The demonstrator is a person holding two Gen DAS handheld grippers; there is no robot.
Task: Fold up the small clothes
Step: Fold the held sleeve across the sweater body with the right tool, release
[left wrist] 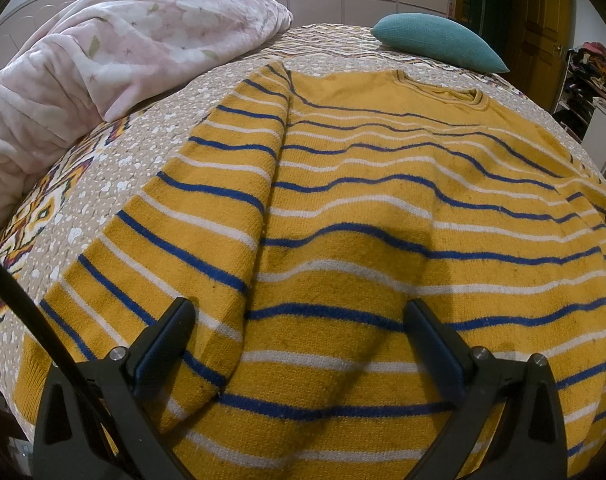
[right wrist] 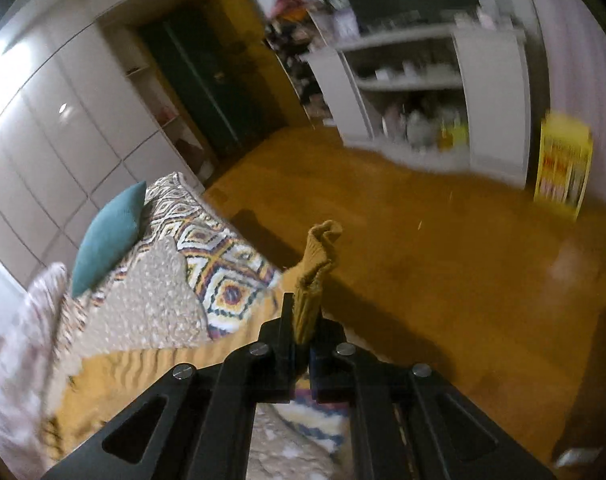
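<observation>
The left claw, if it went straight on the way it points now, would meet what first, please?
Most likely the mustard-yellow knitted sweater with blue and white stripes, spread flat on the patterned bedspread. The open left claw points down at its lower front; depth is uncertain.

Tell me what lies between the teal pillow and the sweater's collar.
Only a bare strip of the patterned bedspread separates the teal pillow from the sweater's collar, seen in the left wrist view.

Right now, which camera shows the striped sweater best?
The left wrist view: the yellow striped sweater lies spread across the bed, collar and sleeve visible. The right wrist view shows only a blurred part and the ribbed cuff pinched in the right gripper.
</observation>
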